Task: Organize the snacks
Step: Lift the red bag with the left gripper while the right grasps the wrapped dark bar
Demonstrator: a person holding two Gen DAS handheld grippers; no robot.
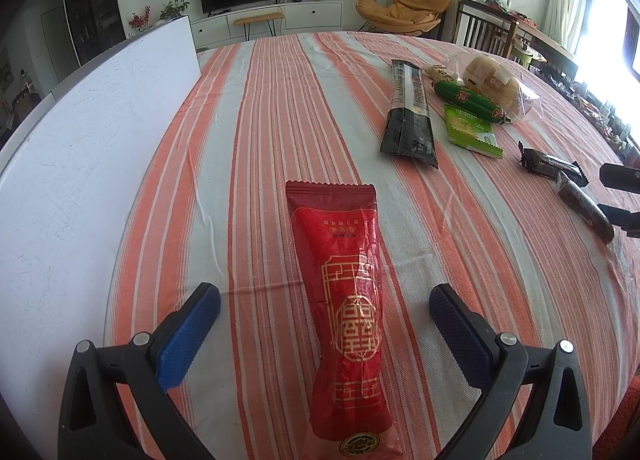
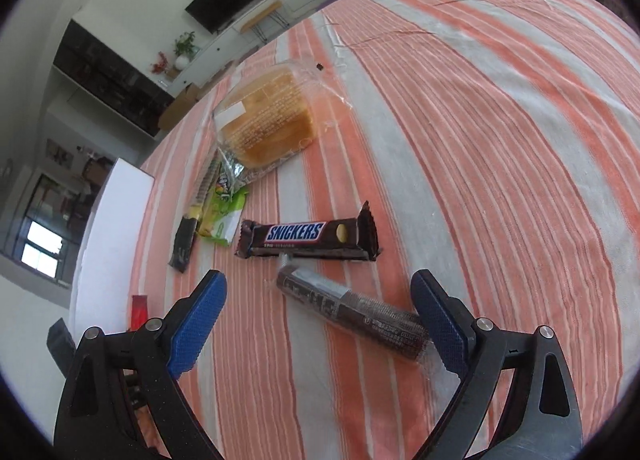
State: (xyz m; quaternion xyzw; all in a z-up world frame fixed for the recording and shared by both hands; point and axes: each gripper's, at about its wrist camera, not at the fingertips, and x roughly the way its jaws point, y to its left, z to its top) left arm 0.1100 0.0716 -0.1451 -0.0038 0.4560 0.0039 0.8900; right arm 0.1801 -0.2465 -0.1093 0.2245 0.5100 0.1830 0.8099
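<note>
Snacks on a striped tablecloth [image 1: 280, 108], seen from two hand-held grippers. The left gripper [image 1: 324, 300] is spread wide, holding nothing, its blue pads flanking the red packet [image 1: 344, 300], which lies lengthwise between them. Judged light and crinkly, with slippery film and possibly brittle contents, it is best pinched across its mid-body with modest force. The right gripper [image 2: 318, 292] is likewise wide and empty; the dark sausage stick [image 2: 352, 312] lies slantwise between its pads, one end near the right pad. It appears firm and smooth, liable to roll. The Snickers bar [image 2: 308, 240] lies just beyond; the bagged bread [image 2: 268, 120], soft and crushable, farther off.
</note>
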